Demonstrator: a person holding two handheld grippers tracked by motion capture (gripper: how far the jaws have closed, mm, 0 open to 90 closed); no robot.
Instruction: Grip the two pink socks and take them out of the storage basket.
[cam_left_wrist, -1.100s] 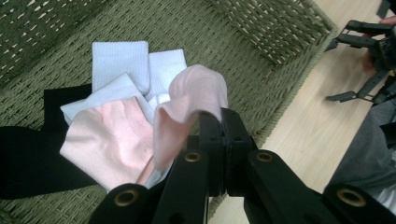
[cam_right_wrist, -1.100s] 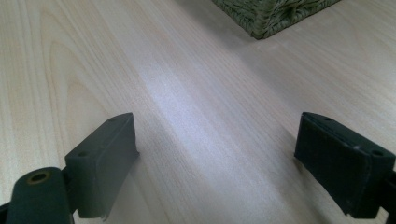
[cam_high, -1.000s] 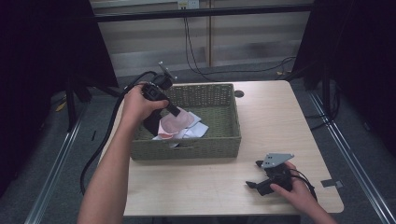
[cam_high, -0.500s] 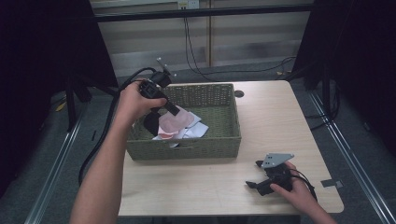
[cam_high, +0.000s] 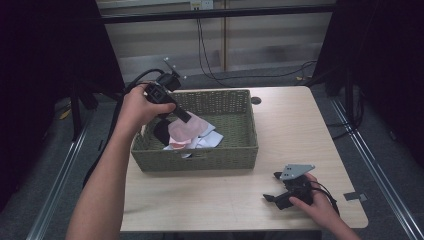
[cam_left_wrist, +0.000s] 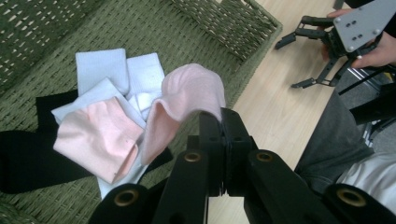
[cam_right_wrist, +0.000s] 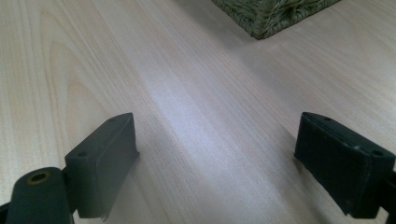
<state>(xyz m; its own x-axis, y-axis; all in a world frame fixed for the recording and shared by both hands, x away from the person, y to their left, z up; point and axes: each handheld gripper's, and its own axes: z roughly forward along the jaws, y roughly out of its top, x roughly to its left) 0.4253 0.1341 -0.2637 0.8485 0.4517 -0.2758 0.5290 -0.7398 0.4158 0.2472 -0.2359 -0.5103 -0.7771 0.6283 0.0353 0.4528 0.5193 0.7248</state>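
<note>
Left claw (cam_left_wrist: 219, 123) clamped on a pink sock (cam_left_wrist: 187, 100), lifted over the basket (cam_high: 200, 162); black sock (cam_left_wrist: 28, 158) half cut off; right claw (cam_right_wrist: 215, 158) gapes empty on bare tabletop (cam_high: 300, 125).

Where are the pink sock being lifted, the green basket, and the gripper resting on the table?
pink sock (cam_left_wrist: 191, 91), left gripper view, its rounded upper fold.
green basket (cam_high: 200, 162), high view, its near woven wall.
right gripper (cam_high: 274, 186), high view, between its open jaw tips.

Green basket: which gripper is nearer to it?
Left. The left gripper is over the green basket, jaws shut on a pink sock. The right gripper rests open on the table, in front of it.
</note>
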